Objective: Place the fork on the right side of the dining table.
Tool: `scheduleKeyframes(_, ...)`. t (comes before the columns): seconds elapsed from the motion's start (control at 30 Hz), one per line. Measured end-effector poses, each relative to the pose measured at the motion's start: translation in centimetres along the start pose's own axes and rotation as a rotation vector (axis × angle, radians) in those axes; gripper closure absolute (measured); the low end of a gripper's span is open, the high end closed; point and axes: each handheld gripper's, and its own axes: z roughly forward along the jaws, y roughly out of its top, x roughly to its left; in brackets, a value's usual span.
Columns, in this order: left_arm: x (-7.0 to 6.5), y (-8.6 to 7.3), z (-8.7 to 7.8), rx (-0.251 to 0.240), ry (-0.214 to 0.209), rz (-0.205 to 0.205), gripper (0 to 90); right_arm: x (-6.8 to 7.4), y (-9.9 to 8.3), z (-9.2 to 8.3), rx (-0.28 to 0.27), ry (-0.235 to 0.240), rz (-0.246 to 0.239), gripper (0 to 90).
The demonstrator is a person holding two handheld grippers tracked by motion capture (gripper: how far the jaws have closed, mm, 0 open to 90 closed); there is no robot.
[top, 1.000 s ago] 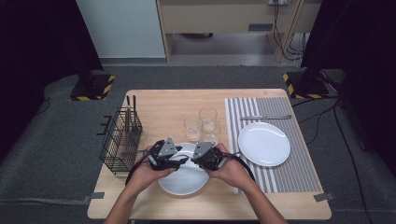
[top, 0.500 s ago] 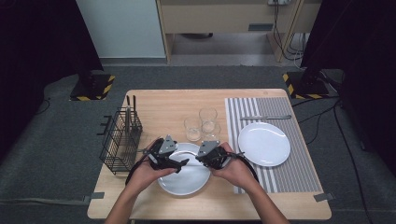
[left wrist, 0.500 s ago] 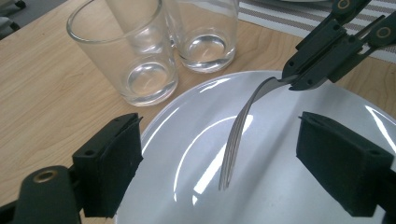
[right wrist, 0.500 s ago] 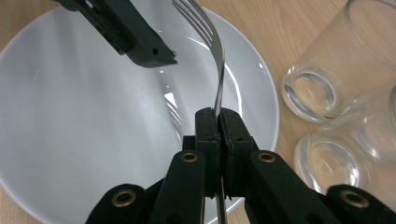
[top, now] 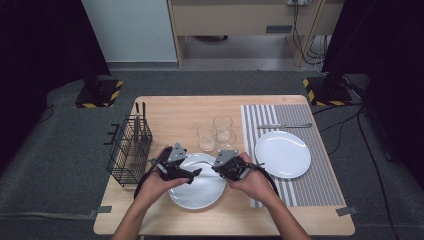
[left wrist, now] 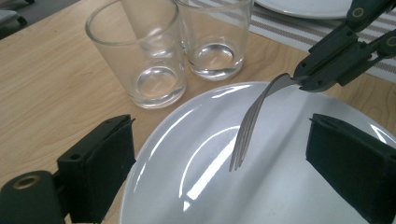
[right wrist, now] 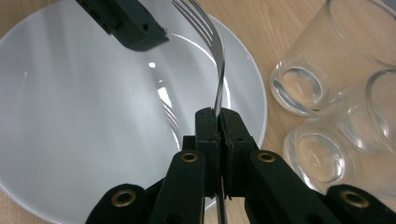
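Right gripper (right wrist: 218, 122) pinches fork (right wrist: 212, 42) tight, holds it above plate (right wrist: 70, 116). Left gripper (left wrist: 224, 163) jaws just opening wide, fork tines between them, not touched. Best: keep right grip firm, pull left away from plate, avoid glasses (left wrist: 140, 60) beside plate.

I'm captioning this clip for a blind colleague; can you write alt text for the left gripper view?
A fork hangs tines-down over a white plate, clamped by the right gripper. The left gripper has just opened, its jaws wide apart on either side of the fork. Two empty glasses stand on the wooden table behind.
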Motion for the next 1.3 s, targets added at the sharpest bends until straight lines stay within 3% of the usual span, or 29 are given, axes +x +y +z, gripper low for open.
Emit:
scheduleKeyframes(0.07, 0.1, 0.0, -0.1, -0.006, -0.007, -0.019, 5.7, -0.1, -0.2, -0.1, -0.002, -0.001, 0.015, 87.4)
scheduleKeyframes(0.17, 0.1, 0.1, -0.2, -0.007, 0.020, -0.010, 5.5, -0.3, -0.7, -0.4, -0.001, -0.009, 0.021, 87.4)
scheduleKeyframes(0.33, -0.2, 0.1, 0.1, -0.005, -0.003, -0.023, 5.1, -0.6, -1.2, -1.1, -0.010, -0.020, 0.037, 87.4)
scheduleKeyframes(0.43, -0.3, 0.1, 0.2, 0.004, 0.018, -0.008, 5.1, -0.8, -1.6, -1.4, 0.000, -0.030, 0.041, 87.4)
scheduleKeyframes(0.63, -0.4, 0.1, 0.1, 0.007, 0.014, -0.024, 5.1, -1.1, -2.4, -2.0, 0.001, -0.046, 0.055, 87.4)
scheduleKeyframes(1.3, -0.6, -0.3, 0.3, 0.038, -0.001, -0.021, 5.4, -2.2, -4.0, -5.5, -0.029, -0.081, 0.099, 87.4)
